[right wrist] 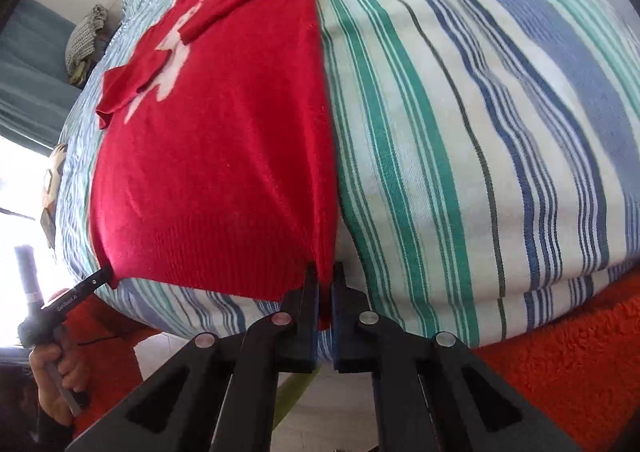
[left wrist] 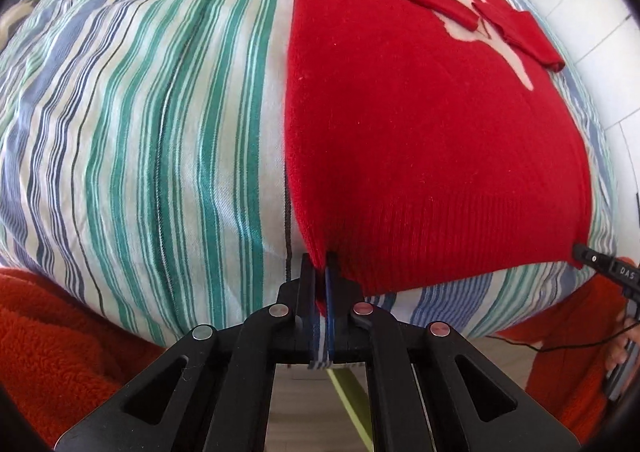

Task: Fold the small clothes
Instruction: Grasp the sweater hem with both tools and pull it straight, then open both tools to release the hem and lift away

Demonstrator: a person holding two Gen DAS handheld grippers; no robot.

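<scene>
Here | red sweater (left wrist: pixel 420 155) flat | striped bedspread (left wrist: pixel 160 131) | both hem corners pinched

A striped bedsheet (left wrist: pixel 152 123) in green, blue and white covers the bed. A grey crumpled cloth (right wrist: pixel 86 39) lies beyond the bed's far left edge. Orange fleece fabric (right wrist: pixel 560 364) sits below the near edge.
</scene>
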